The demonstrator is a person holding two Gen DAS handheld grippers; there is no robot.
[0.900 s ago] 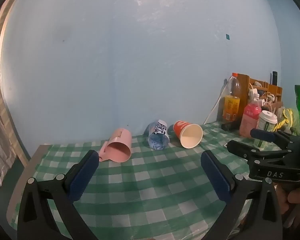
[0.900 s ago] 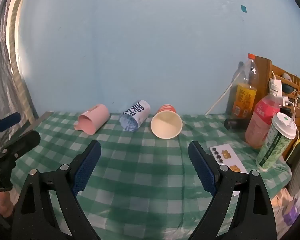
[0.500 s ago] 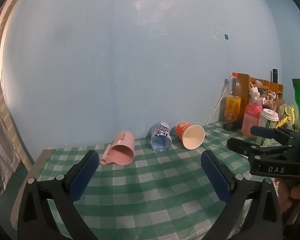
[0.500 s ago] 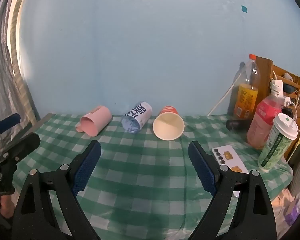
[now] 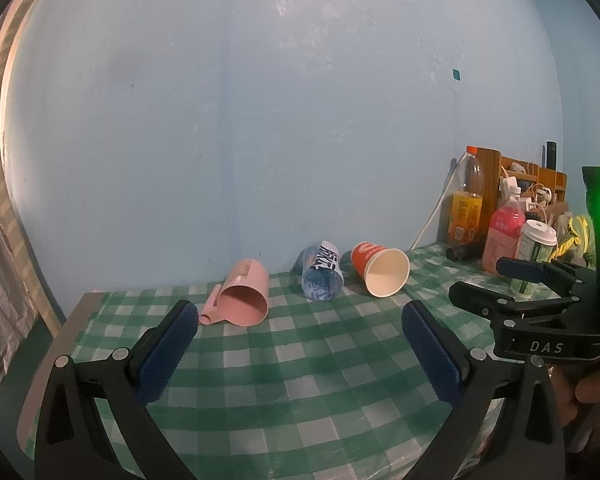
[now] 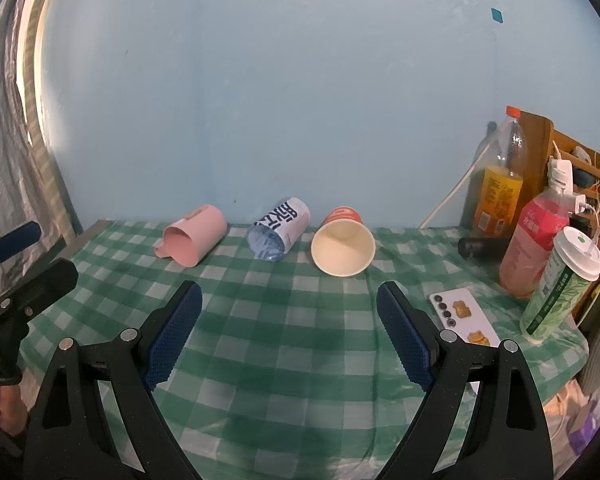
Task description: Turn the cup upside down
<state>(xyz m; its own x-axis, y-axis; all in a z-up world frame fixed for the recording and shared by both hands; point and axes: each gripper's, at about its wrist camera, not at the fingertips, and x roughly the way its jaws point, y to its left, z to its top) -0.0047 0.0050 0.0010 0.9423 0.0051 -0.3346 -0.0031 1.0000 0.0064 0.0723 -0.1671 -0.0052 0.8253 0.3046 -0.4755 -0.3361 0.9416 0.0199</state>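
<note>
Three cups lie on their sides near the wall on a green checked tablecloth [image 5: 300, 368]: a pink mug [image 5: 244, 296] [image 6: 194, 238] with a handle at the left, a blue and white cup [image 5: 322, 278] [image 6: 280, 232] in the middle, an orange paper cup [image 5: 382, 274] [image 6: 343, 244] at the right, mouths towards me. My left gripper [image 5: 300, 340] is open and empty, well short of the cups. My right gripper [image 6: 290, 320] is open and empty, also short of them; it shows in the left wrist view [image 5: 500, 284] too.
At the right stand an orange-drink bottle [image 6: 498, 184], a pink bottle [image 6: 534, 248], a lidded green cup with a straw [image 6: 560, 284], a dark object [image 6: 482, 246] and a wooden rack [image 6: 572, 160]. A white card [image 6: 464, 316] lies on the cloth. The blue wall is just behind the cups.
The left gripper has tilted up and pulled back a little, so the cups sit lower in its view. The right gripper has barely moved. Both stay open.
</note>
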